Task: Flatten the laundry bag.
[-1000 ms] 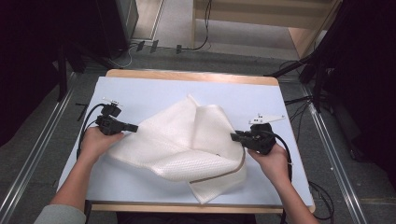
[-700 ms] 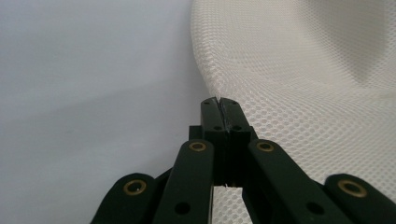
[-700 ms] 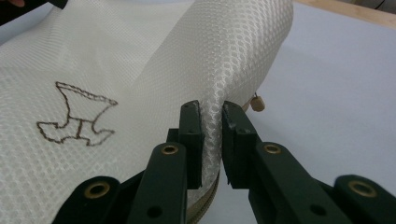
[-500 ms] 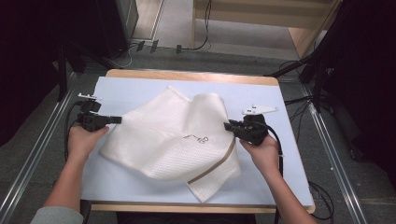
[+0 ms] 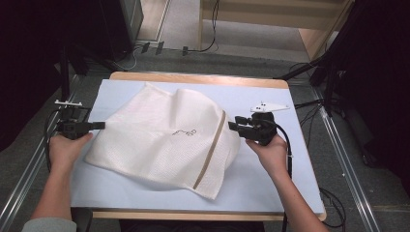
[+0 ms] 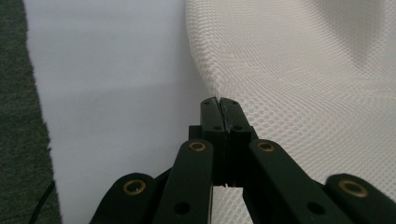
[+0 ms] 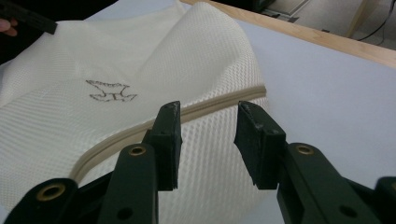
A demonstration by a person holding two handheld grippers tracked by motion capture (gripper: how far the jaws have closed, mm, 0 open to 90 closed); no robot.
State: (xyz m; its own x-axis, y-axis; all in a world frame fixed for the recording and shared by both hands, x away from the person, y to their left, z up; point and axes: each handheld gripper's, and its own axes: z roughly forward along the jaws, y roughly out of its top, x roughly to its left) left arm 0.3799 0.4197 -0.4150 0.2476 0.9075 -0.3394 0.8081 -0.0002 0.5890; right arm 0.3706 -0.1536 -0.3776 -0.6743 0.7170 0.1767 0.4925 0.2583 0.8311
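Spreading a mesh bag (image 5: pixel 164 140) on the table (image 5: pixel 285 169).
Left gripper (image 5: pixel 99 125), at frame left, pinches the bag's edge; the bag fills the centre; right gripper (image 5: pixel 231 125), at right, has just been opening, jaws apart with nothing between them.

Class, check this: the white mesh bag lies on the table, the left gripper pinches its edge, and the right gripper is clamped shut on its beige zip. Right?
Not quite. The right gripper is open; its fingers have just been opening, as the right gripper view shows. The white mesh bag does lie on the table, the left gripper pinching its edge.
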